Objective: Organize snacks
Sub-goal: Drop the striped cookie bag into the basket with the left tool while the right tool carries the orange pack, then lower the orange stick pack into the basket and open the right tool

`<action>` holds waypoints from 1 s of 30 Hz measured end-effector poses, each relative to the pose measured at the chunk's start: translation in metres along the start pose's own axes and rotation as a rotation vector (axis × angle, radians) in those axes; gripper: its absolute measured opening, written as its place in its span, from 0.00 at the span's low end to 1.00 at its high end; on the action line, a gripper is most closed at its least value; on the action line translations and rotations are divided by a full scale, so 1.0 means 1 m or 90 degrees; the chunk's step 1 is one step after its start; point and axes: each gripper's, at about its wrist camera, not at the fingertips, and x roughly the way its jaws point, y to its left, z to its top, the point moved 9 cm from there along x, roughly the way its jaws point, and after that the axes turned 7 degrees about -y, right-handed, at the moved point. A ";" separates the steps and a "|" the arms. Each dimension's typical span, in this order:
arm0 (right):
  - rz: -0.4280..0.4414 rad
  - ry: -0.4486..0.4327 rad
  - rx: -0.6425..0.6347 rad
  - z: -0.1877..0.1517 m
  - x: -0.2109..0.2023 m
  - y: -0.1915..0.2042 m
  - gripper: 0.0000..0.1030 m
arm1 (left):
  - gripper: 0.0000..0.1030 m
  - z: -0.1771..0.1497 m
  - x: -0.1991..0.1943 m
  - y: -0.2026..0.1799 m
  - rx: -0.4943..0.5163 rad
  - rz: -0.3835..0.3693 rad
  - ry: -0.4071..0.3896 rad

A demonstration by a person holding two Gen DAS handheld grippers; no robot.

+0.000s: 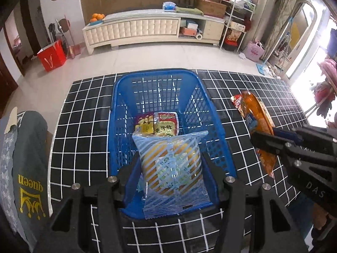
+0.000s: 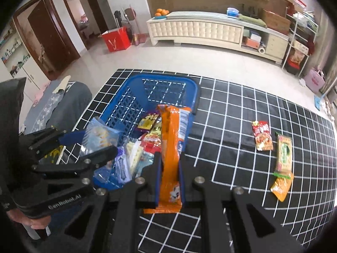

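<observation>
At the far left of the left wrist view a grey garment printed with a crown hangs off the edge of the tabletop, which is covered in a black cloth with a white grid. Centre frame sits the blue basket, an open plastic lattice with several snack packs already lying at its bottom. The left claw fills the lower middle, clamped on the striped clear bag of yellow snacks, which hangs over the basket's near half. That bag looks light, soft and crinkly; its film is probably slick, so a pinch across the flat body near the lower seam, as here, seems safer than one on a corner.

To the right, the right claw comes in from the frame's right edge, its fingers together on the orange packet. In the right wrist view the same packet stands upright in the centre between the blue pads, pinched in its lower half, with its top over the basket's right rim. It reads as a long, fairly stiff wrapper, likely holding brittle biscuits, so a gentle squeeze is wise.

Further right on the tabletop, well apart from the basket, three packs wait: a red pack, a green-labelled pack just beside it, and a small orange pouch touching the latter's lower end.
</observation>
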 end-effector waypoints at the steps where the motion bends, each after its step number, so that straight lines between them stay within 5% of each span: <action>1: -0.001 0.005 -0.002 0.002 0.006 0.002 0.18 | 0.51 0.001 0.004 0.003 0.003 0.001 0.001; 16: -0.014 0.055 0.018 -0.007 0.044 -0.017 0.18 | 0.57 0.025 0.074 0.027 0.011 0.004 0.034; 19: -0.018 0.059 0.027 -0.004 0.047 -0.021 0.18 | 0.78 0.033 0.071 0.027 0.014 0.014 0.006; 30: 0.002 0.057 0.003 0.007 0.041 0.012 0.18 | 0.79 0.037 0.034 0.046 0.004 0.027 -0.023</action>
